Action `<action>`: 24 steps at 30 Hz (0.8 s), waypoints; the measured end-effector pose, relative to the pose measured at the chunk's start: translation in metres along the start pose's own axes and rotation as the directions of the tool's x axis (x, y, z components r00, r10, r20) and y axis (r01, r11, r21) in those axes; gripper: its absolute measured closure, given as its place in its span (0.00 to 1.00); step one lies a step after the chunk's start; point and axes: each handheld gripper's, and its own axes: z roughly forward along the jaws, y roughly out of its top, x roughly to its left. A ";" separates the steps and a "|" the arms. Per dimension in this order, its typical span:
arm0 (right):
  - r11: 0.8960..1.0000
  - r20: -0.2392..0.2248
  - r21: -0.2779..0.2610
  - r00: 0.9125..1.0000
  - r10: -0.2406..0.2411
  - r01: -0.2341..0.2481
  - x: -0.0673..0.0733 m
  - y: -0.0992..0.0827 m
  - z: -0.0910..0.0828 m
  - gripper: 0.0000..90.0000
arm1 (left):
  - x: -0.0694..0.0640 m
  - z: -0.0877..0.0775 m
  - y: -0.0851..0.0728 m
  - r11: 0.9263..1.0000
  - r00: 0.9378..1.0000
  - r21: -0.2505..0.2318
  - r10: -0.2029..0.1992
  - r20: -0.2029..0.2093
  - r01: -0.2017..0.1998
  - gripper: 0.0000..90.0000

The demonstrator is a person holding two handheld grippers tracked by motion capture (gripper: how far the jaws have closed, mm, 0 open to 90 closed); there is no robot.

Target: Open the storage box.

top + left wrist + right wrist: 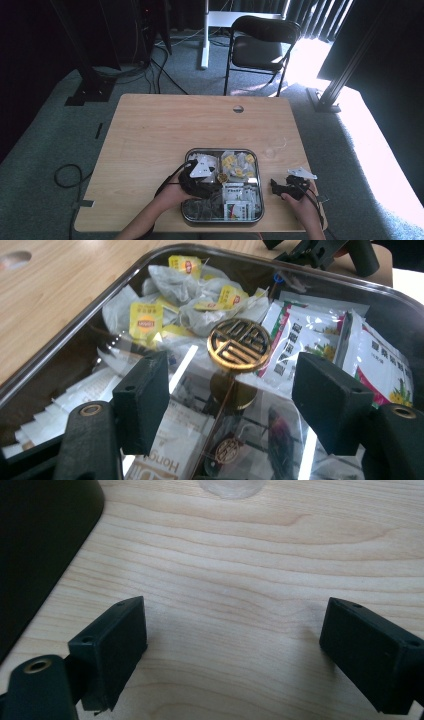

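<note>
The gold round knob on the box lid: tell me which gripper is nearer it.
Left. The left gripper straddles the gold knob, jaws apart; the right gripper rests on the table beside the box.

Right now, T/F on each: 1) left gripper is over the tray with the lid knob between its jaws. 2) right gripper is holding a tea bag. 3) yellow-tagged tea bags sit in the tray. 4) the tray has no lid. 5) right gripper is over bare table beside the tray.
1) True: the left gripper has the gold knob between its jaws, pads not touching it.
2) False: the right gripper is open, with wood between its jaws.
3) True: tea bags lie in the tray.
4) False: a clear lid covers it.
5) True: it is over the table.
</note>
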 end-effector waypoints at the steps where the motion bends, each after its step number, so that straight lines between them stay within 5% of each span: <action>1: 1.000 0.000 0.000 1.000 0.000 0.000 0.000 0.000 0.000 0.12 | 0.000 0.000 0.001 1.000 1.000 -0.005 0.004 0.006 -0.004 0.35; 24: 1.000 0.000 0.000 1.000 0.000 0.000 0.000 0.000 0.000 0.12 | 0.004 0.018 0.014 1.000 0.999 0.007 -0.023 0.030 0.023 0.43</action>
